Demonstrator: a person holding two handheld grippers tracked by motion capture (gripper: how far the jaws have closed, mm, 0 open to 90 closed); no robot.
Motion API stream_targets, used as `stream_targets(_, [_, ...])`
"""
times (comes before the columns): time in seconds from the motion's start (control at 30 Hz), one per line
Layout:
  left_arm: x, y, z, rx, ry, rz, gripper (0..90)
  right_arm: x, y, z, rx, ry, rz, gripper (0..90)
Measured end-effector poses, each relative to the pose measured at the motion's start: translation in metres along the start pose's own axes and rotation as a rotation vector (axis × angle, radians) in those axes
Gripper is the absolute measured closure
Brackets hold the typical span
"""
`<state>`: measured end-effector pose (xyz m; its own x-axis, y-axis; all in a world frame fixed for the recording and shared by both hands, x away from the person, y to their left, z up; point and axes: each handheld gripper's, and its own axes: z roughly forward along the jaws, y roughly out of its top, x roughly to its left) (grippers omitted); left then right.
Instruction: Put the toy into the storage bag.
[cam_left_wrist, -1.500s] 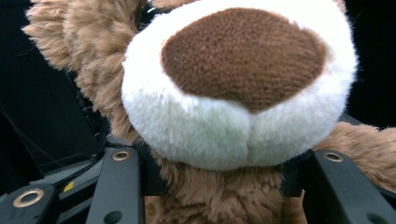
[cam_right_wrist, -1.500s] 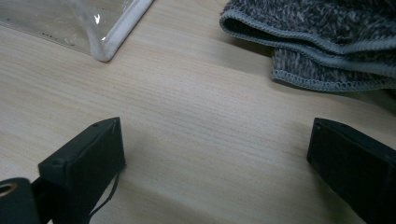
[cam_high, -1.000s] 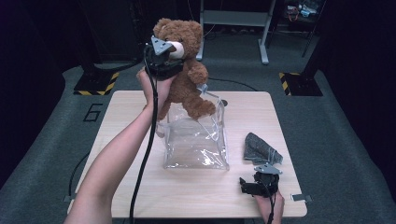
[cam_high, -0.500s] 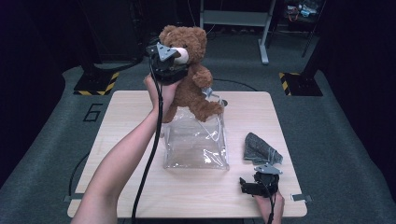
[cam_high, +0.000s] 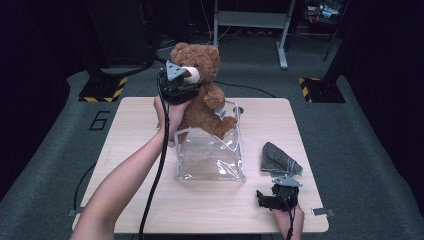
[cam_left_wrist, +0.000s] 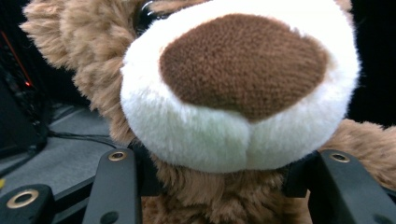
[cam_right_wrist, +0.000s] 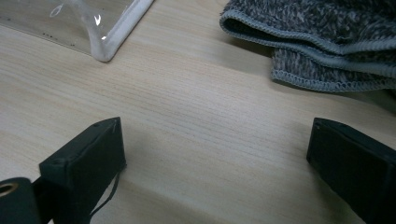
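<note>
A brown teddy bear with a white muzzle hangs over the open top of a clear plastic bag in the middle of the table. My left gripper is shut on the bear at the neck, just under the muzzle, with one black jaw on each side. The bear's legs dip into the bag's mouth. My right gripper rests open on the wood near the table's front right, nothing between its jaws. A grey knitted cloth lies just beyond it.
The light wooden table stands on grey carpet. The bag's white-edged corner lies ahead and left of the right gripper, and the folded grey cloth ahead and right. A metal frame and dark equipment stand behind the table.
My left gripper has carried the bear to the right and down, bringing its legs to the bag's open top. The right gripper has stayed still.
</note>
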<state>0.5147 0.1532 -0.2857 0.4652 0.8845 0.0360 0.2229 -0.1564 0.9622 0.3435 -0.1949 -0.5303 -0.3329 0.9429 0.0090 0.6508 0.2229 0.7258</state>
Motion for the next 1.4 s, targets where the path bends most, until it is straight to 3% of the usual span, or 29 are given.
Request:
stream_targets(0.13, [-0.003,-0.009,0.001,0.016,-0.01,-0.002,46.5,0.0,0.0,0.0,0.0,0.0,0.0,3.6])
stream_targets(0.4, [-0.005,-0.012,-0.003,0.043,-0.029,-0.003,46.3,0.0,0.0,0.0,0.0,-0.002,-0.001,3.6])
stream_targets(0.67, [-0.008,-0.024,0.004,0.117,-0.06,0.01,45.8,0.0,0.0,0.0,-0.001,-0.003,-0.002,3.6])
stream_targets(0.8, [-0.015,-0.034,0.008,0.168,-0.1,0.016,44.4,0.0,0.0,0.0,-0.002,-0.003,-0.003,3.6])
stream_targets(0.97, [-0.018,-0.04,0.007,0.204,-0.111,0.004,41.5,0.0,0.0,0.0,-0.001,-0.003,-0.001,3.5])
stream_targets(1.1, [-0.02,-0.043,0.005,0.263,-0.133,0.006,37.4,0.0,0.0,0.0,-0.001,-0.004,-0.001,3.5])
stream_targets(1.4, [-0.027,-0.061,-0.004,0.349,-0.179,0.089,29.7,0.0,0.0,0.0,-0.001,-0.004,0.0,3.5])
